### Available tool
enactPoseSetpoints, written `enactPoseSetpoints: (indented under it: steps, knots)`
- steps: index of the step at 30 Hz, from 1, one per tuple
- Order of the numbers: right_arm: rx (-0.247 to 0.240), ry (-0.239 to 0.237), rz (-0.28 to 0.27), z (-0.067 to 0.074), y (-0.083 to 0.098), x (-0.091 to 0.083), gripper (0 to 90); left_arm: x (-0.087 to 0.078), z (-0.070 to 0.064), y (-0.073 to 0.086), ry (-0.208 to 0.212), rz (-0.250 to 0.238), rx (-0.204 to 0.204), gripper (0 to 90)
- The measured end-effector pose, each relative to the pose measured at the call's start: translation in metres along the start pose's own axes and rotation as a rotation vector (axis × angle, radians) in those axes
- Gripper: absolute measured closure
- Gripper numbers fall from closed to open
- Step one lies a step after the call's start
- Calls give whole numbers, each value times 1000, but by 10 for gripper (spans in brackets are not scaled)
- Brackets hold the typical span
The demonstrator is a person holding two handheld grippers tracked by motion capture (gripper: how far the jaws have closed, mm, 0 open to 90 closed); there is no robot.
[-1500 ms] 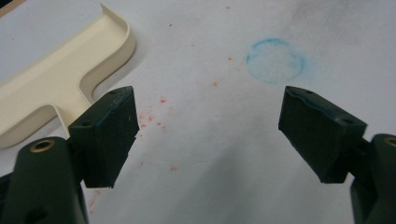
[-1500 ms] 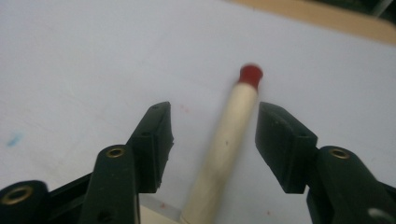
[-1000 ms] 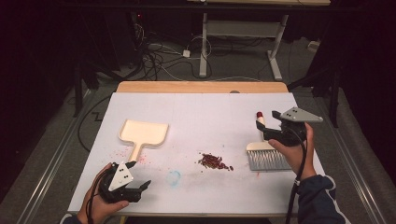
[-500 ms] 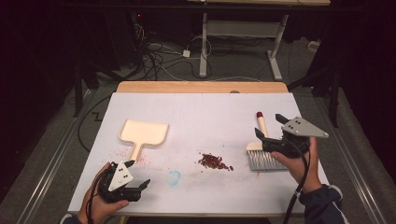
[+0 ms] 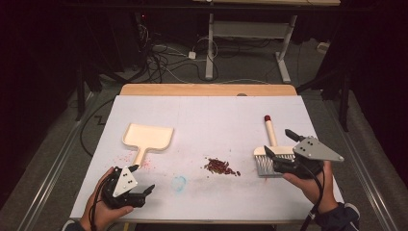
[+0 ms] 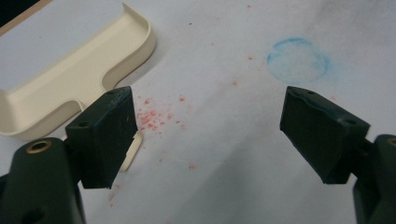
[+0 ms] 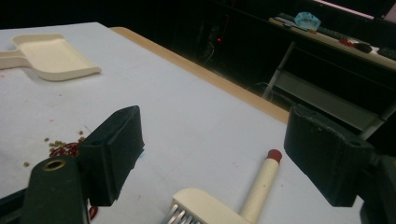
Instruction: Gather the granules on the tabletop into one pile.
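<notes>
A cream brush [image 5: 269,154] with a red-tipped handle lies flat on the white table at the right, bristles toward me. My right gripper [image 5: 276,141] hovers just over it. Its jaws have been opening within the last second and stand open, clear of the brush. In the right gripper view the brush head [image 7: 205,207] and handle [image 7: 261,184] lie below the wide gap [image 7: 215,154]. A cream dustpan [image 5: 148,137] rests at the left. My left gripper [image 5: 144,177] sits open near the front left, with the dustpan [image 6: 60,79] just beyond its jaws. A pile of red-brown crumbs [image 5: 221,167] lies mid-table.
A blue chalk circle [image 5: 179,183] and red specks [image 6: 152,116] mark the white sheet. A wooden table edge [image 5: 207,90] runs along the back. Beyond it, a dark floor holds cables and desk legs [image 5: 210,48].
My right gripper has drawn back toward the near edge, uncovering the brush handle. The brush has stayed where it lay. The left gripper has kept still.
</notes>
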State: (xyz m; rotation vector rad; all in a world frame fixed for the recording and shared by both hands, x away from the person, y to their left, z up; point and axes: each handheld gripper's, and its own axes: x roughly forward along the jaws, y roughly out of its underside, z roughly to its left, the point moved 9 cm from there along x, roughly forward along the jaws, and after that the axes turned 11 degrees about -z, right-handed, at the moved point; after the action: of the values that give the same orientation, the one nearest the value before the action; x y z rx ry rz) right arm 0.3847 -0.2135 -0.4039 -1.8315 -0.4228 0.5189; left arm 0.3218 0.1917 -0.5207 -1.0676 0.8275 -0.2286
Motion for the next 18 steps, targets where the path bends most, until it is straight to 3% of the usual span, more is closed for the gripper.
enactPoseSetpoints:
  steps: [12, 15, 18]
  knots:
    - [-10, -15, 24, 9, 32, -16, 207, 4, -1, -1, 4, 7, 5, 179]
    - [-32, -19, 29, 12, 43, -20, 207, 6, -2, -1, 9, 10, 13, 179]
    - [-16, -30, 21, 18, 54, -25, 208, 7, -2, -2, 12, 9, 17, 174]
